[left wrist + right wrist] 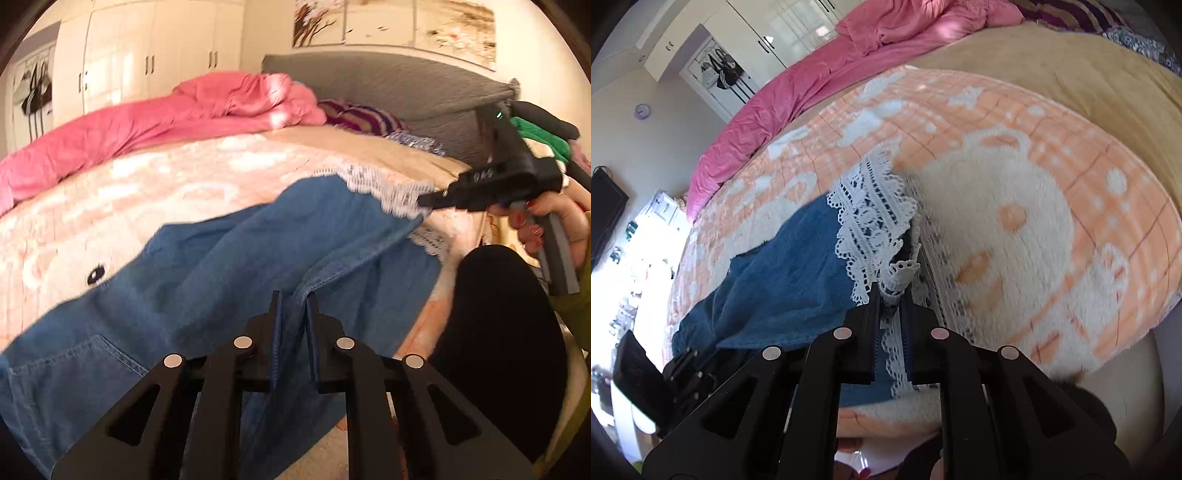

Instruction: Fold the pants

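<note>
Blue denim pants (229,266) with white lace hems (384,192) lie across a peach and white blanket (147,192) on the bed. My left gripper (293,299) is shut on a fold of denim near the waist end, by a back pocket (74,365). My right gripper (891,291) is shut on the white lace hem (875,218) of the pants (783,280), at the bed's near edge. The right gripper also shows in the left wrist view (428,201), pinching the lace at the far end of the leg.
A pink duvet (147,118) is bunched at the back of the bed, with a striped pillow (362,118) and grey headboard (388,85). White wardrobes (147,55) stand behind. A dark-clad leg (498,332) is beside the bed on the right.
</note>
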The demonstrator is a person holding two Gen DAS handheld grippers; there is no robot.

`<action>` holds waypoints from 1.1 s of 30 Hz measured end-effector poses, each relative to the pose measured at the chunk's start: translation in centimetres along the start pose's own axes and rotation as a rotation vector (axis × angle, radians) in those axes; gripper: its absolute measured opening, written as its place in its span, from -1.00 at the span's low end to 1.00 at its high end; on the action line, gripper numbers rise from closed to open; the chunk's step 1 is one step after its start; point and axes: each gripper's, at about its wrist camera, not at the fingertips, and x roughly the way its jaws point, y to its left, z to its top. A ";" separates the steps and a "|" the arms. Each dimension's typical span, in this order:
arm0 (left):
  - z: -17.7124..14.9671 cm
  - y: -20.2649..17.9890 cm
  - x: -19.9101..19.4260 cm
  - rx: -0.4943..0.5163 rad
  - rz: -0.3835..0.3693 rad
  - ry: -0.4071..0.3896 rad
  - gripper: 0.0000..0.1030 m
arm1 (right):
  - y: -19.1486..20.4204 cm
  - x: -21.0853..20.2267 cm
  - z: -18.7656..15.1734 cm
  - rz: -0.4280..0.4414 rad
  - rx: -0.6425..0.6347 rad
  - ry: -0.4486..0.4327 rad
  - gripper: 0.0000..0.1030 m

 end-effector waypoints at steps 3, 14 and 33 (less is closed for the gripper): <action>-0.2 -0.5 -0.6 0.021 -0.024 -0.013 -0.77 | -0.3 0.2 -0.3 0.006 -0.001 0.024 -0.75; -1.2 -1.2 1.7 0.013 0.005 0.057 -0.79 | -1.6 0.5 -0.2 -0.019 0.026 0.014 -0.86; -3.2 -3.4 -0.1 0.078 0.006 0.121 -0.91 | -3.3 -0.4 -2.4 -0.039 -0.020 0.104 -0.85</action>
